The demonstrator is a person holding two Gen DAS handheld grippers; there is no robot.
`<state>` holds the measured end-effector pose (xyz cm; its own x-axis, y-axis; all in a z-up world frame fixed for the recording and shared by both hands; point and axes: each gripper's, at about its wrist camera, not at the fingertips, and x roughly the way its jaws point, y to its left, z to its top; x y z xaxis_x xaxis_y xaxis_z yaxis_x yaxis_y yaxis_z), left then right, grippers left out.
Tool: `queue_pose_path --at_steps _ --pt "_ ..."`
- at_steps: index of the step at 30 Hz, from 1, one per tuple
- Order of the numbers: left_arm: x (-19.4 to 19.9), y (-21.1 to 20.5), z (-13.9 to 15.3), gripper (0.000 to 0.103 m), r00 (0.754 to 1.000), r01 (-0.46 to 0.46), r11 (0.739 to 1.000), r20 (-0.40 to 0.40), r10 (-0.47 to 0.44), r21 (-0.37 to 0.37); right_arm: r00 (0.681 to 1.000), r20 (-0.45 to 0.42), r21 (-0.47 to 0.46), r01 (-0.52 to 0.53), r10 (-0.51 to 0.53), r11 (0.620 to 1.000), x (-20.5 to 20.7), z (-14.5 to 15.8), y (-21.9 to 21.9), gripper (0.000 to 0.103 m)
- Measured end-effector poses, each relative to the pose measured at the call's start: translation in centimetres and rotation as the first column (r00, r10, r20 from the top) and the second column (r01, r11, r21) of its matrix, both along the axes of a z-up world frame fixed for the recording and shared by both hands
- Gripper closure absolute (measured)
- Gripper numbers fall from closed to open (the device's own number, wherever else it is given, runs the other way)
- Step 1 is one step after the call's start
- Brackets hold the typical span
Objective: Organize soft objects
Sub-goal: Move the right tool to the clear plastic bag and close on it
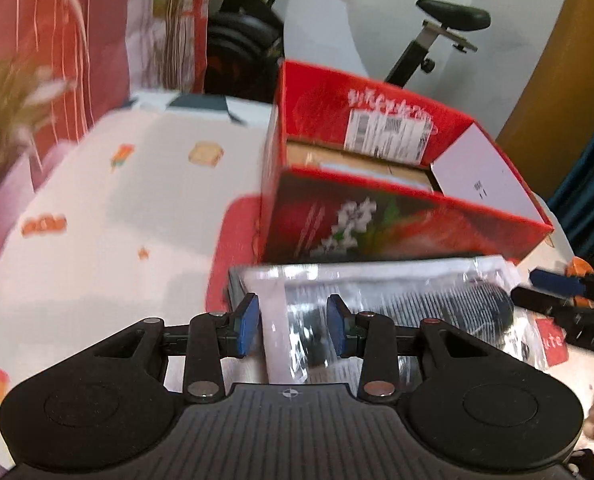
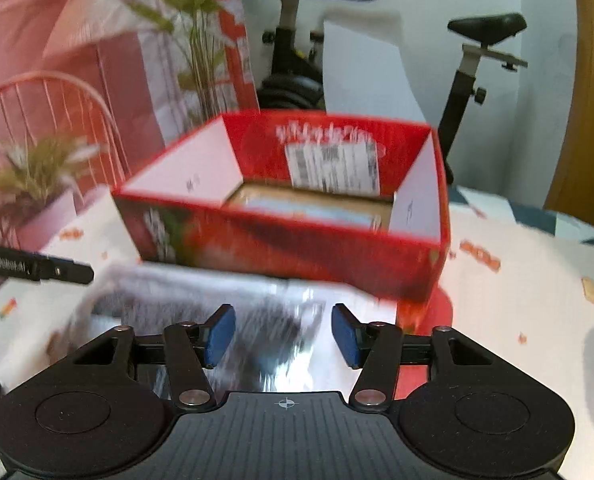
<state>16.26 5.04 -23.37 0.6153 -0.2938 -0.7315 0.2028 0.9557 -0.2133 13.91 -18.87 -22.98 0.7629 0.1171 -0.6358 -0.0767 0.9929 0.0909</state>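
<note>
Both tools [image 1: 293, 326] [image 2: 283, 334] open over packet [image 1: 397, 304]

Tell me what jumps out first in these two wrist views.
The open red cardboard box with a white shipping label on its inner wall dominates the middle of the table, on the white patterned tablecloth. Just in front of it lies a shiny clear plastic packet with dark fabric inside, with both tongs at it: left tongs and right tongs, blue pads apart. A black exercise bike stands behind.
</note>
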Motion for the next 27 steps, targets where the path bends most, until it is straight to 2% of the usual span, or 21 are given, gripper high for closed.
queue_pose_path --at_steps 1,3,6,12,22,27 --pt "0.1 0.2 -0.2 0.064 1.000 -0.002 1.000 -0.016 0.001 -0.020 1.000 -0.012 0.001 0.006 -0.006 1.000 -0.2 -0.4 0.0 0.044" --pt "0.2 0.5 -0.5 0.064 0.999 -0.006 0.999 -0.034 0.004 -0.042 0.999 -0.031 0.010 0.021 -0.021 1.000 -0.5 -1.2 -0.2 0.043" --pt "0.4 0.5 -1.0 0.064 0.999 0.000 0.999 -0.052 -0.002 -0.035 0.997 -0.067 0.029 0.046 -0.044 0.999 -0.8 -2.2 -0.8 0.039" --pt "0.2 0.0 -2.2 0.064 0.997 0.000 1.000 -0.077 -0.002 -0.028 0.996 -0.080 0.062 0.037 -0.032 0.997 -0.7 -3.1 -1.3 0.039" --pt "0.9 0.2 -3.1 0.060 0.994 -0.004 0.999 -0.107 -0.001 -0.046 0.993 -0.115 0.067 -0.013 0.020 0.998 0.2 -3.2 -1.2 0.036" --pt "2.0 0.7 -2.9 0.059 0.991 0.028 0.998 -0.127 -0.036 -0.060 0.978 -0.188 0.135 -0.062 0.087 0.989 2.0 -2.0 -3.0 0.036"
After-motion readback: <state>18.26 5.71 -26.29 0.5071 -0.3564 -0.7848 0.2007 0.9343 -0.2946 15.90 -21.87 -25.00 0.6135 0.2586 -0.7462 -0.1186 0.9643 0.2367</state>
